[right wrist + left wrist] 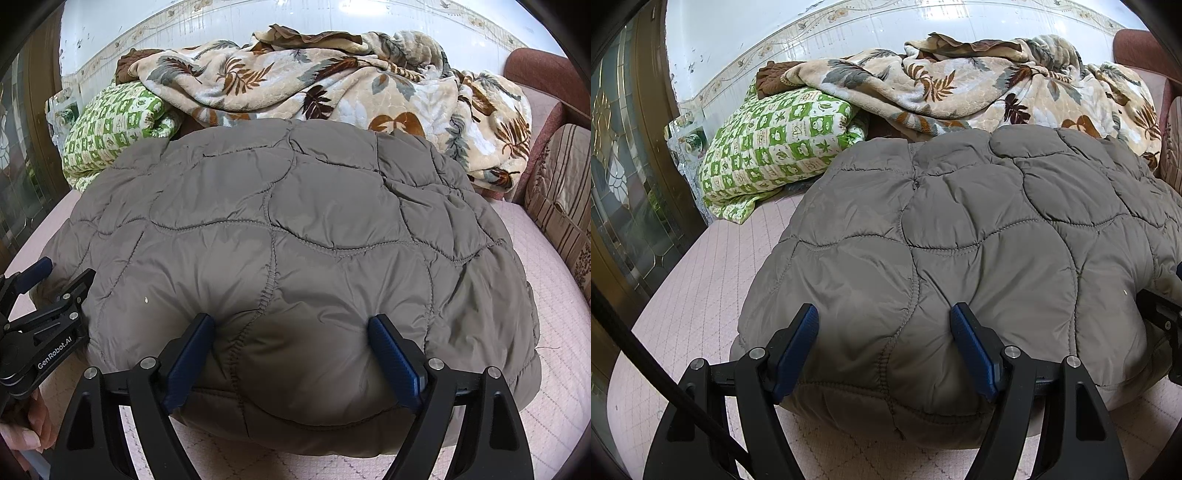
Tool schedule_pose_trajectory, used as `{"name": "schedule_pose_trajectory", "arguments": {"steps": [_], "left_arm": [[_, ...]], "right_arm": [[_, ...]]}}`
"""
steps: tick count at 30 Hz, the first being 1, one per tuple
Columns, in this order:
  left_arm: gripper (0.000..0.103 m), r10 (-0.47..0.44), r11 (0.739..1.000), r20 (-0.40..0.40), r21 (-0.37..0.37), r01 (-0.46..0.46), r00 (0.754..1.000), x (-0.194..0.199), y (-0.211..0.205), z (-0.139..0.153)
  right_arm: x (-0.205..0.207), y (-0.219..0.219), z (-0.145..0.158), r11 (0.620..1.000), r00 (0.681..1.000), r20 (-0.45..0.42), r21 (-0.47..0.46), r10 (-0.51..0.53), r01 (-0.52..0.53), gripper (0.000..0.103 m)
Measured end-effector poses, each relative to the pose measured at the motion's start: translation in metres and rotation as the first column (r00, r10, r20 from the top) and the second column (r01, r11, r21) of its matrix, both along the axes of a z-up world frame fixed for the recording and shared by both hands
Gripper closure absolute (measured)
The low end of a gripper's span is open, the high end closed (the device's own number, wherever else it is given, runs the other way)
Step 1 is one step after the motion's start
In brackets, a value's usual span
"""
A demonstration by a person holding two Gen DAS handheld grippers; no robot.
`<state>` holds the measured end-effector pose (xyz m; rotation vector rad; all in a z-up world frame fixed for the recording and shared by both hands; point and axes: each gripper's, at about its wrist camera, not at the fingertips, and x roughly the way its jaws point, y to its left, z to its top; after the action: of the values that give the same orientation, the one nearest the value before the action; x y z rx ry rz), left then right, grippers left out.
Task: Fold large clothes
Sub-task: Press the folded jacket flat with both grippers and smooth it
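- A grey quilted jacket (pixel 979 236) lies folded into a puffy bundle on the pink bedsheet (pixel 701 295), in front of a leaf-print blanket (pixel 960 85).
- A green patterned pillow (pixel 775 147) sits left of the jacket.
- The left gripper (pixel 884 314) has its jaws apart, pads pressing into the jacket's near edge.
- The right gripper (pixel 291 325) likewise, jaws spread wide astride the jacket's near edge.

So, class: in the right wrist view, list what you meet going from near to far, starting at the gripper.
right gripper → grey quilted jacket → leaf-patterned blanket → white tiled wall
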<state>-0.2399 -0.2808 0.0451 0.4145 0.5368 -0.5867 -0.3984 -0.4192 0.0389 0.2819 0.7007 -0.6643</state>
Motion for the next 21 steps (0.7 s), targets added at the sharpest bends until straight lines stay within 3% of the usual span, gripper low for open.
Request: {"name": "schedule_pose_trajectory", "arguments": {"steps": [21], "left_arm": [[0.029, 0.000, 1.000, 0.019, 0.011, -0.001, 1.000, -0.0016, -0.0027, -0.0022]], "right_arm": [[0.0041, 0.0029, -0.0011, 0.999, 0.999, -0.034, -0.034, -0.005, 0.004, 0.011]]}}
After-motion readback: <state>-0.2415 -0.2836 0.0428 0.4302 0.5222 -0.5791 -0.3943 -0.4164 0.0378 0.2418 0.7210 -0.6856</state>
